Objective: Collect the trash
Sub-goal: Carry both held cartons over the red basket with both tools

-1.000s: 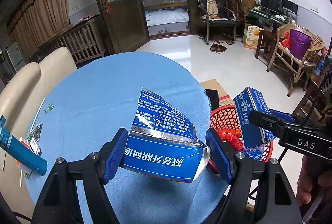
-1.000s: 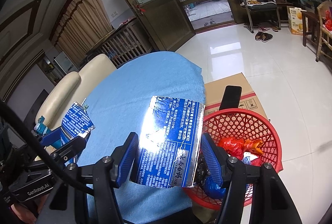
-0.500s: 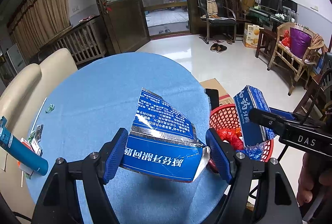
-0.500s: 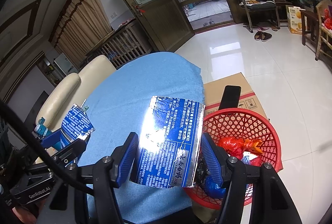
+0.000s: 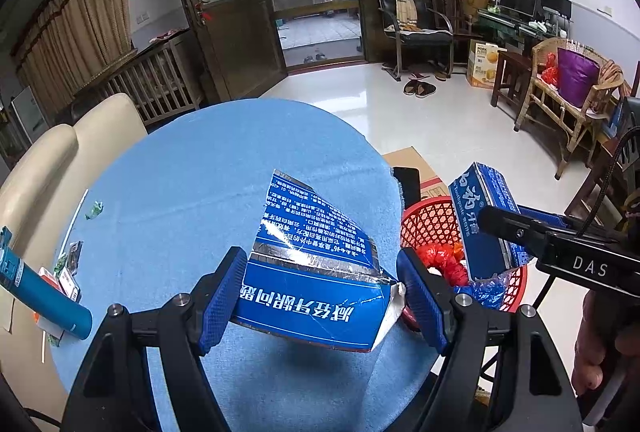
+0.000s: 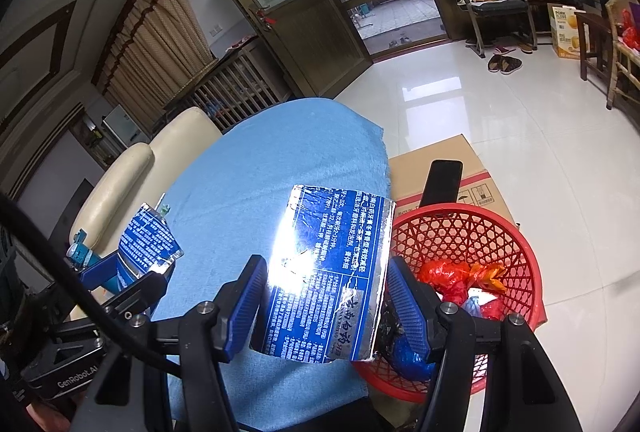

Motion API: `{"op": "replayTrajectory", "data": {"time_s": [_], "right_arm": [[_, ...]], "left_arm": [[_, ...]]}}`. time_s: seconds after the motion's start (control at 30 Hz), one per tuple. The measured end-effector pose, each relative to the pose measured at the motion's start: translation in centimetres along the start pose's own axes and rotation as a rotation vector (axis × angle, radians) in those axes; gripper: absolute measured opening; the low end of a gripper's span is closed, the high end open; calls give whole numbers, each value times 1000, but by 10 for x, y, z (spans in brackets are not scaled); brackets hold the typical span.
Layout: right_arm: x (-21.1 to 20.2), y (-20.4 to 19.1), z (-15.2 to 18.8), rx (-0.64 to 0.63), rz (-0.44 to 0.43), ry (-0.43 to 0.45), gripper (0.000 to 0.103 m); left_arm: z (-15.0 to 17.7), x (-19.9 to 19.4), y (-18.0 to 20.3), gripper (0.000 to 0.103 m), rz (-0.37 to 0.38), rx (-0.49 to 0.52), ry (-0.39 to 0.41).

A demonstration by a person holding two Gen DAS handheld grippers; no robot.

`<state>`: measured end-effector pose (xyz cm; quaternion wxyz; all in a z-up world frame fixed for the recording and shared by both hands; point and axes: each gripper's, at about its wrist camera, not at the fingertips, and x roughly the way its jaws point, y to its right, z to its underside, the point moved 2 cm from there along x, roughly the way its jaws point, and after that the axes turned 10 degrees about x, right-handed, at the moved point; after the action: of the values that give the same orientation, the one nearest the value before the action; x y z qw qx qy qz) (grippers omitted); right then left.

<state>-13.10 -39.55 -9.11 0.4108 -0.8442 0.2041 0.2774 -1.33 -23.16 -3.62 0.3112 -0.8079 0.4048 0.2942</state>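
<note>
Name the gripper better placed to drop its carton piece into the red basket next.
Right. The right gripper holds its blue foil-lined carton piece at the red mesh basket rim; the left gripper holds its blue carton piece over the blue tablecloth.

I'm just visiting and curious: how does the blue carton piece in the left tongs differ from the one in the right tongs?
The left carton piece is creased, its far flap bent upward; the right carton piece is a flatter sheet. The left hangs over the blue tablecloth, the right by the red basket. Both are blue, silver-edged, printed and clamped.
</note>
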Motion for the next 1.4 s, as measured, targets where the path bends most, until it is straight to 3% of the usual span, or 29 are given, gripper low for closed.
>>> {"op": "replayTrajectory", "data": {"time_s": [1.4], "right_arm": [[-1,20,-4,80,5,-10,66]], "left_arm": [[-7,15,17,78,11,69,-38]]}}
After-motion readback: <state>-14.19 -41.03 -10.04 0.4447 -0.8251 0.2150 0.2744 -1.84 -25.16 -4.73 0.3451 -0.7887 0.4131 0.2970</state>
